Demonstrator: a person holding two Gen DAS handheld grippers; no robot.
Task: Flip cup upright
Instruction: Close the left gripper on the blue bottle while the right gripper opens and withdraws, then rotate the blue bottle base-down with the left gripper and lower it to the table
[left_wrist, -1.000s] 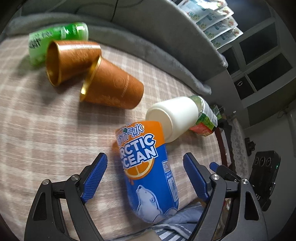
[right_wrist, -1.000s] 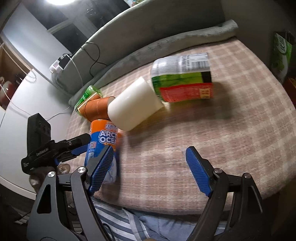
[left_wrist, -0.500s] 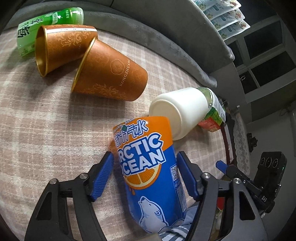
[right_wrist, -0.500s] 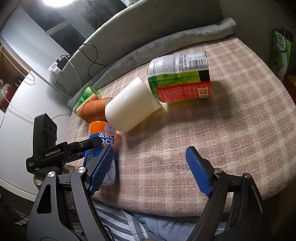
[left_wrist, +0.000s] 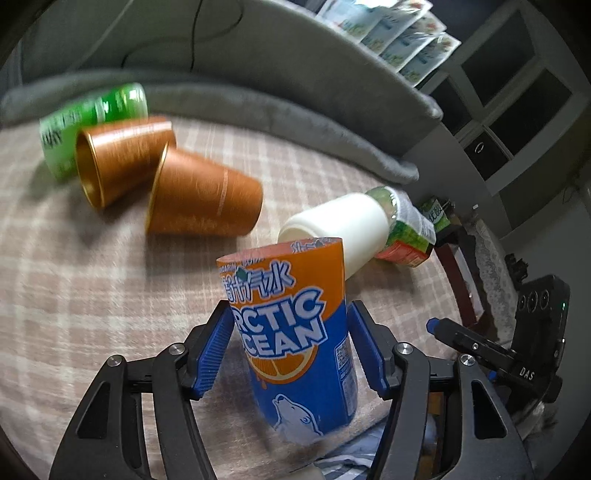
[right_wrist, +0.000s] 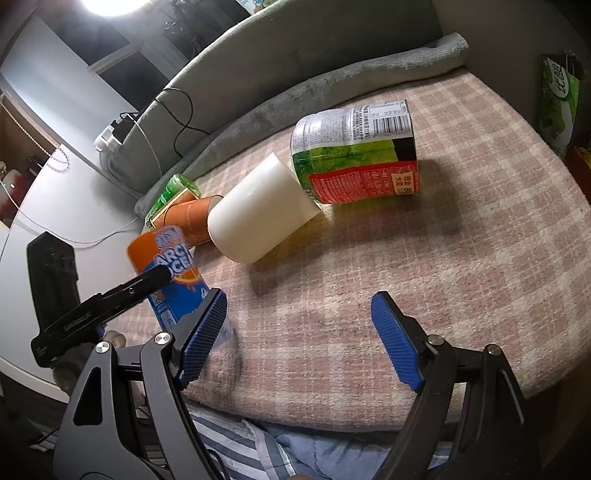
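The left hand-held gripper (left_wrist: 290, 350) clamps the Arctic Ocean cup (left_wrist: 295, 332), tilted above the checked bed (left_wrist: 92, 295), just in front of the white cup (left_wrist: 340, 225). The right hand-held gripper (right_wrist: 299, 332) hovers spread apart, empty.

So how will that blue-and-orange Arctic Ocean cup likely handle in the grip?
The blue-and-orange printed cup looks thin-walled and empty, so probably light and crushable. The left hand-held gripper pinches its glossy sides, so it may slip. Its round body would likely roll if dropped.

Left wrist view close behind the Arctic Ocean cup (left_wrist: 295, 332), right wrist view farther back, both sharing it
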